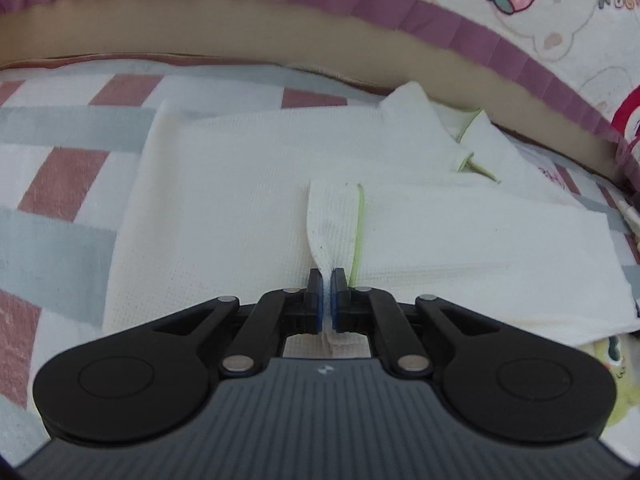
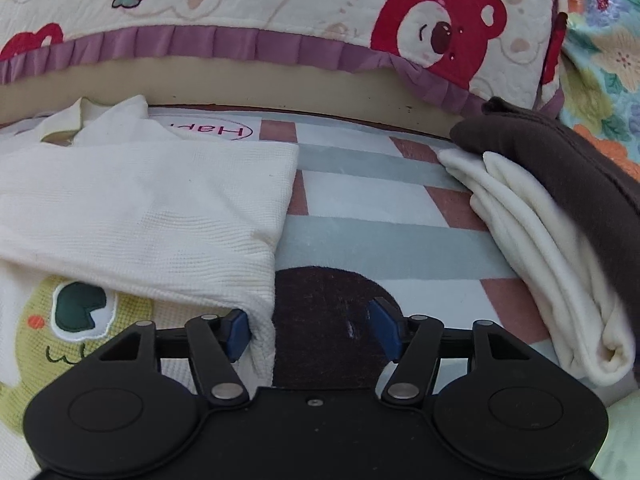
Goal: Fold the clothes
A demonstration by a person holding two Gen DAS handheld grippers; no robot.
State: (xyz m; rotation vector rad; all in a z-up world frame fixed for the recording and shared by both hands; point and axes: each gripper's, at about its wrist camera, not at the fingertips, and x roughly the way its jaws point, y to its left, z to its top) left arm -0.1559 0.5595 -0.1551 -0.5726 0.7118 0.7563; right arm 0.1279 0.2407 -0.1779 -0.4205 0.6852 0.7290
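Note:
A white waffle-knit shirt [image 1: 248, 200] with light green trim lies partly folded on the striped bed cover. My left gripper [image 1: 326, 292] is shut on a narrow strip of the shirt's sleeve [image 1: 334, 224] and holds it over the shirt's middle. In the right wrist view the same shirt [image 2: 152, 208] lies at the left, its collar near the headboard. My right gripper [image 2: 310, 332] is open, and the shirt's lower right corner [image 2: 262, 320] lies just inside its left finger.
A folded cream garment [image 2: 532, 248] with a dark brown one [image 2: 568, 176] on top lies at the right. A tan headboard [image 2: 240, 84] and a bear-print quilt [image 2: 436, 28] stand behind. A yellow cartoon patch [image 2: 72, 320] shows on the cover.

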